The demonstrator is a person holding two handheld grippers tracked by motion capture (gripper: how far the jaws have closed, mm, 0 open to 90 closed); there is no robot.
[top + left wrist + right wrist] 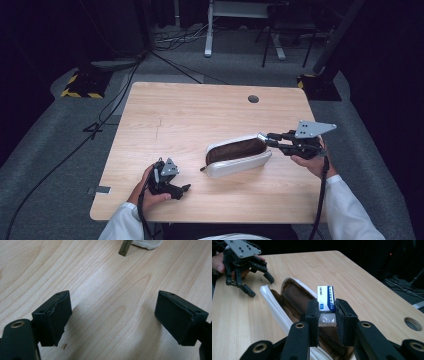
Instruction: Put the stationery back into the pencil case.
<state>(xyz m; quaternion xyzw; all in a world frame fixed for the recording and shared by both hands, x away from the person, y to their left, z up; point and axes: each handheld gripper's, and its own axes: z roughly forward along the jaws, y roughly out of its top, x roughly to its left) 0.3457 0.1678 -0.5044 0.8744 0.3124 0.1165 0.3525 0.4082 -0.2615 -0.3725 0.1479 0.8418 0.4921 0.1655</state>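
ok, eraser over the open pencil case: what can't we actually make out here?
- Eraser: lower end covered by the right gripper pads in the right gripper view; too small in the high view.
- Pencil case: left gripper view's top edge leaves just a corner and zip pull.
- Case contents: interior too dark in the high view.

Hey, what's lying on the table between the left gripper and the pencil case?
Nothing: bare wood separates the left gripper from the white pencil case in the high view. The left gripper view shows the same, its open jaws over bare table.
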